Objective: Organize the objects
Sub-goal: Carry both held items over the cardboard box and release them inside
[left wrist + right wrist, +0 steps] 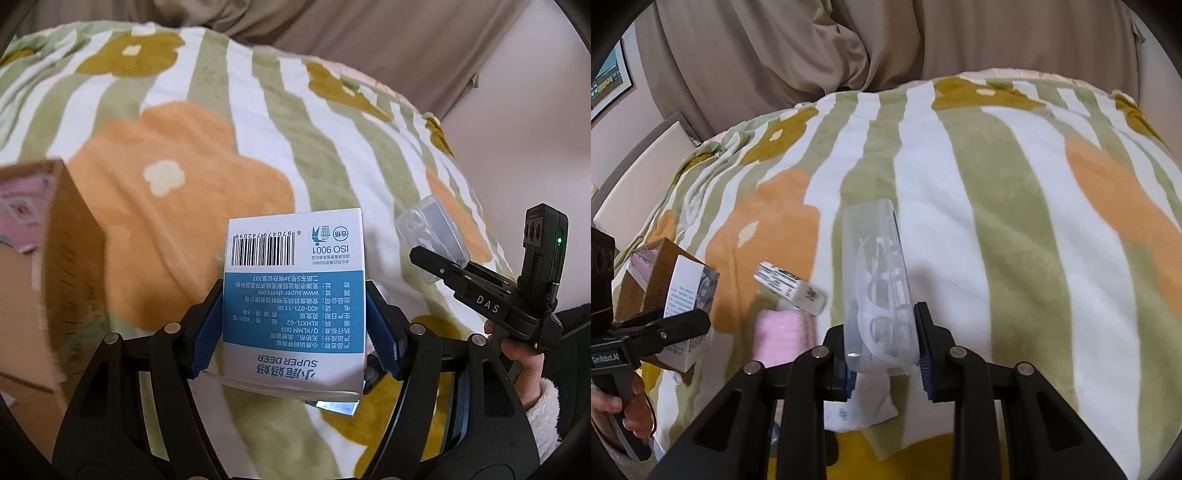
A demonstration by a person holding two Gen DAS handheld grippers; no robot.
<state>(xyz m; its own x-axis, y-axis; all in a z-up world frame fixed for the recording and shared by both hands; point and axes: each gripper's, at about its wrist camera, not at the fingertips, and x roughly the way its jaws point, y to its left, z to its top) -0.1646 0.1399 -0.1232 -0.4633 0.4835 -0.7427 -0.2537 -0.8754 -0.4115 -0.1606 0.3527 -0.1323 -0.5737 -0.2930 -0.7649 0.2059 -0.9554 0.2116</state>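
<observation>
Two grips show: the left gripper (295,332) clamps a white-blue box (293,295), the right gripper (884,350) a clear case (877,288). Only the right view shows a small carton (792,286) and pink cloth (783,338) on the blanket (1015,221).

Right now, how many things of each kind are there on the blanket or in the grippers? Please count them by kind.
Printed white and blue box, held in the left gripper: 1
Clear plastic case, held in the right gripper: 1
Cardboard box: 1
Small white printed packet: 1
Pink item: 1
Total: 5
</observation>
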